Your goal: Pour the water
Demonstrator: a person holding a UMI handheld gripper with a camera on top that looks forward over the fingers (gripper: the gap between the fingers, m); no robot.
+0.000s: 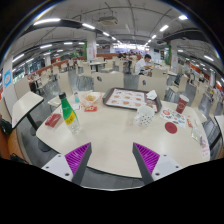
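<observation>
jaws [111, 160] wide open and empty, green bottle [66, 108] on table [105, 135] beyond them

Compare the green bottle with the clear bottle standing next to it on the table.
The green bottle is coloured with a yellow part, while the clear bottle is see-through. The green bottle stands taller and just behind the clear one. Both are upright on the table, well beyond the open gripper.
</observation>
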